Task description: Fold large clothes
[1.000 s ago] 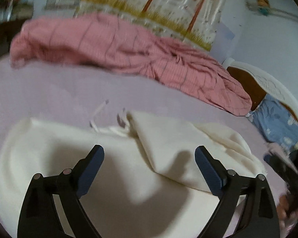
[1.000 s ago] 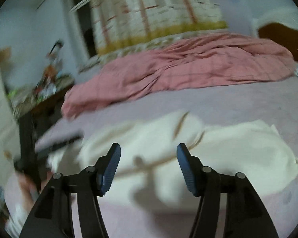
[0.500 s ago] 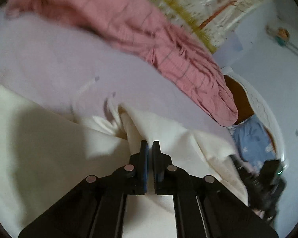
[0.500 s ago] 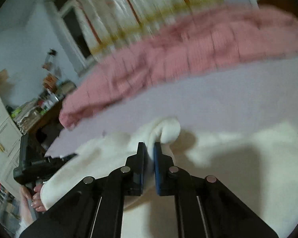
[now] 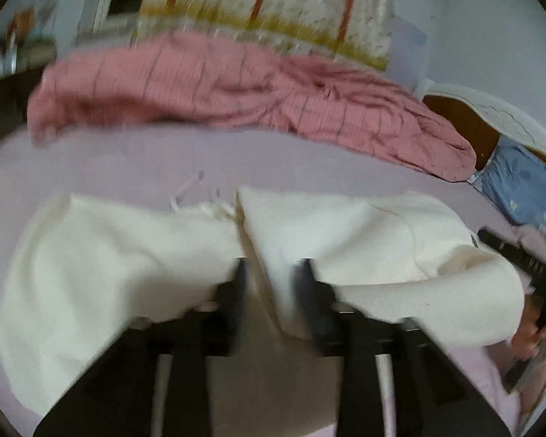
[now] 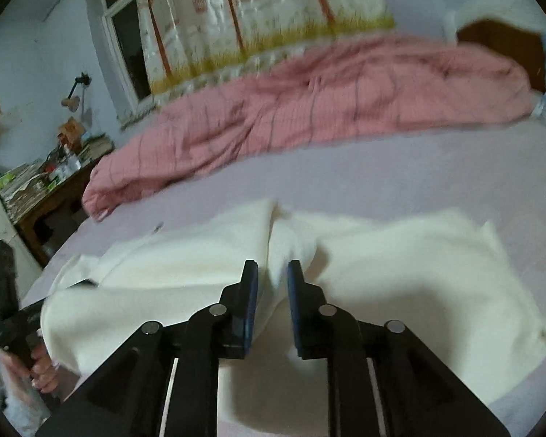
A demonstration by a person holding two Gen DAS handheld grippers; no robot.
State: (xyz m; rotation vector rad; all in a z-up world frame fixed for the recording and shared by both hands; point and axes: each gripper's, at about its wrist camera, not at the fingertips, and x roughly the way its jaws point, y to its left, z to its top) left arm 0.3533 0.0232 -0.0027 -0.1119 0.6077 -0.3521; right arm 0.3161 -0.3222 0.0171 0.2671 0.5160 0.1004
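While the cream garment (image 5: 345,233) lies spread on the lilac bedsheet (image 5: 127,167) straight ahead of both my tools, its long axis runs left to right across me; a raised ridge of cloth runs away from me along its middle. My left gripper (image 5: 271,273) straddles that ridge with its jaws a little apart, cloth between them; the view is smeared, so I cannot tell whether it truly bites. My right gripper (image 6: 272,273) stands likewise, jaws narrowly parted round a fold of the same garment (image 6: 400,255), not clenched as far as I can judge. Both tools sit equally near the ridge; I judge the coming move turns on carrying it across the long axis, away from the pink quilt (image 6: 327,109).
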